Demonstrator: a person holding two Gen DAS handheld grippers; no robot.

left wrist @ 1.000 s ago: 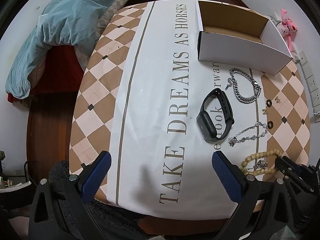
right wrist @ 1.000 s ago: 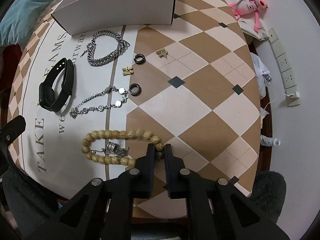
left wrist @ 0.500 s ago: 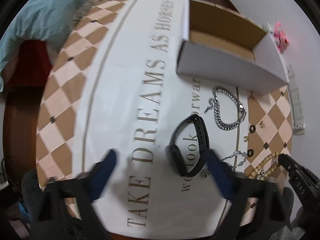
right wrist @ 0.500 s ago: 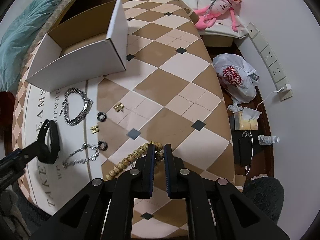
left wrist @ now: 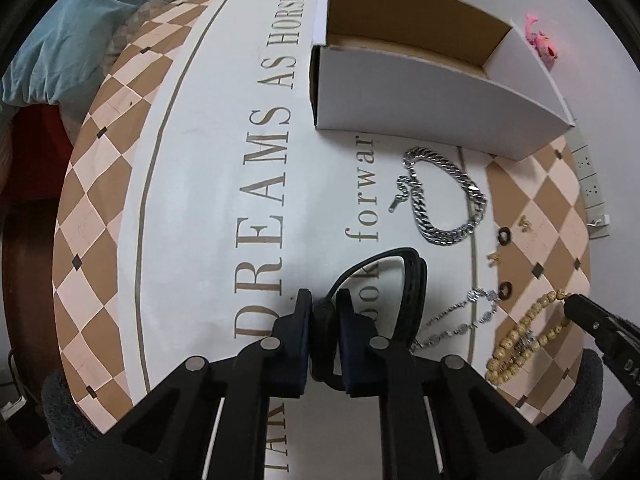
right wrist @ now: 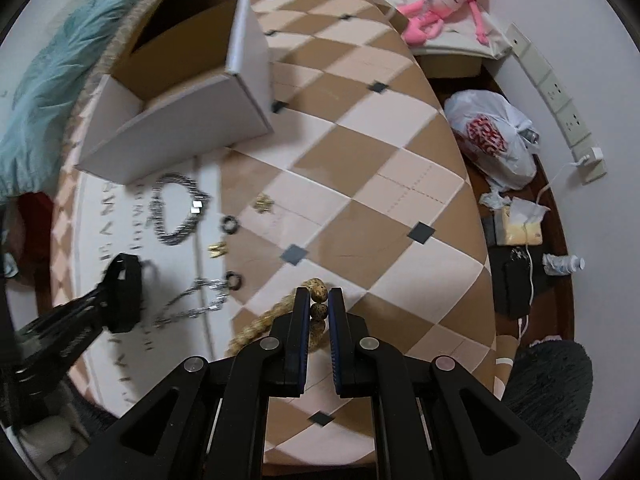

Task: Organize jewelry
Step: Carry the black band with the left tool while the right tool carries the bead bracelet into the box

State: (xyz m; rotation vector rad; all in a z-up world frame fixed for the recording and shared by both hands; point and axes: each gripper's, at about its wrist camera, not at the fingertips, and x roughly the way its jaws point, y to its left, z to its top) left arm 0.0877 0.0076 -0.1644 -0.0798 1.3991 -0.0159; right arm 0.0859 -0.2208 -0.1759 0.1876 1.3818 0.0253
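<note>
The left gripper (left wrist: 322, 312) is pinching the black watch (left wrist: 404, 284) at its body end, with the strap loop sticking out past the fingertips toward the white box (left wrist: 432, 104). The right gripper (right wrist: 319, 308) is pinching the wooden bead bracelet (right wrist: 320, 312); 2 speckled beads sit between its blue-edged fingers and the rest of the strand trails back to the left of them.

The box stands open at the far side of the round table (left wrist: 192, 168), its brown inside showing. Just in front of the box, on the near side, lies the heavy silver chain (left wrist: 444, 196) in a loop. To the right of the chain, further from the box, are 2 small black rings (left wrist: 504, 236) and 2 little gold pieces (left wrist: 525, 224) on the checkered part of the cloth. Nearer the camera than the chain, well apart from the box, a thin silver bracelet (left wrist: 460, 320) lies stretched out, one end close to the second black ring. The bead bracelet shows in the left wrist view too, at the table edge farthest from the box, with the right gripper's tip touching its end.

Beyond the table, to the right of the box, a pink plush toy (right wrist: 444, 4) lies on a cushion by the wall, and a white plastic bag (right wrist: 492, 136) sits on the floor. To the left of the box is a teal blanket (left wrist: 80, 32).
</note>
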